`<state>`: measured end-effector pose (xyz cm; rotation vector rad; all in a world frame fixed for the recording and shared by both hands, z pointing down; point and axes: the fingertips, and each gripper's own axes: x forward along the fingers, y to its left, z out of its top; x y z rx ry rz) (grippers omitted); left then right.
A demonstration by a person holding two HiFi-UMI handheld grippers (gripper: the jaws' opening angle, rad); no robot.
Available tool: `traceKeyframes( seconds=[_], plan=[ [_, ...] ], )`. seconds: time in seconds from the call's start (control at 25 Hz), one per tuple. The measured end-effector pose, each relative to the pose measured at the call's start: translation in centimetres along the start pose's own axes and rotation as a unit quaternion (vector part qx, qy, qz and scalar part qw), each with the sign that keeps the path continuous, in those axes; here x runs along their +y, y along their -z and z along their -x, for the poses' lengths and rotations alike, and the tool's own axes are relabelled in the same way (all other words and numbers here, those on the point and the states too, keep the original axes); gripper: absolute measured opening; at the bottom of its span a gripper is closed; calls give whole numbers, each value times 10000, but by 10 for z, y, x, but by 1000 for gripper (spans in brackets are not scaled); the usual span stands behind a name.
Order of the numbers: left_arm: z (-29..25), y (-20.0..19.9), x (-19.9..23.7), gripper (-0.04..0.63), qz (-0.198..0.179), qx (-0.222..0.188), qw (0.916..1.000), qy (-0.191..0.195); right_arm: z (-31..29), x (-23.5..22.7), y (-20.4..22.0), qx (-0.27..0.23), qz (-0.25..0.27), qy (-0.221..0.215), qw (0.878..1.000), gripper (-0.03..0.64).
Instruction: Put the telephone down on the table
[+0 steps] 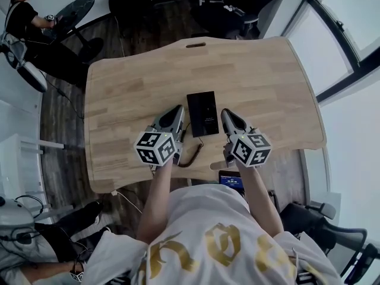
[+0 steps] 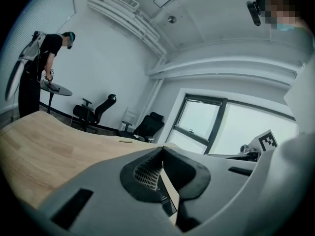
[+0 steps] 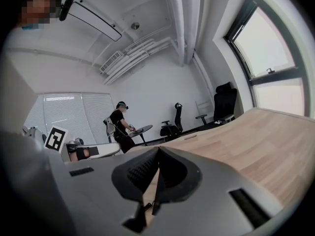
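Read square black-and-white markers on both gripper cubes (patterns only). Found telephone [image 1: 202,113] flat at centre frame on wooden table [image 1: 267,82], long axis running top to bottom. Noted left gripper [image 1: 177,111] and right gripper [image 1: 227,115] flanking it, pointing toward upper frame, forearms reaching up from bottom edge. Observed both pairs of jaws pressed together, empty.

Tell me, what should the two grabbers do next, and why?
Probably just draw both back toward the person. The phone already lies flat on the table, and the left gripper and right gripper are shut and empty, one on each side of it.
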<state>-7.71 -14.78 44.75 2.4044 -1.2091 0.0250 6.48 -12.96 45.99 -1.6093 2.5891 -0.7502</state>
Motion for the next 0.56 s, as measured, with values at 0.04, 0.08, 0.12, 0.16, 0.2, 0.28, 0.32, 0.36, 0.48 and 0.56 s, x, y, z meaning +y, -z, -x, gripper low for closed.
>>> traceKeyframes(
  seconds=[0.04,0.08,0.12,0.16,0.2,0.28,0.32,0.36,0.48,0.56],
  plan=[
    [0,0,-1,9,-12,5,10000,2,1,0,0,5,-3,3,10000,12],
    [0,0,-2,10,-34,13,10000,1,1,-1,1,13,-12,2,10000,12],
    [0,0,-2,9,-60,22,10000,-2,1,-2,1,22,-25,-2,10000,12],
    [0,0,-3,9,-78,30,10000,-4,2,-2,1,29,-40,-6,10000,12],
    [0,1,-3,9,-81,38,10000,-4,2,-3,2,33,-57,-10,10000,12],
    [-1,3,-3,9,-68,56,10000,1,2,-4,4,39,-89,-10,10000,12],
    [-1,4,-3,9,-62,68,10000,4,2,-5,4,42,-95,-6,9999,12],
    [-1,6,-3,9,-57,79,10000,5,2,-5,5,47,-96,-2,9999,12],
    [-2,7,0,9,-32,95,9999,-6,-1,-6,7,67,-107,-1,9999,12],
    [-2,8,3,9,-7,98,9999,-20,-2,-7,8,89,-112,-3,9999,12]
  ],
)
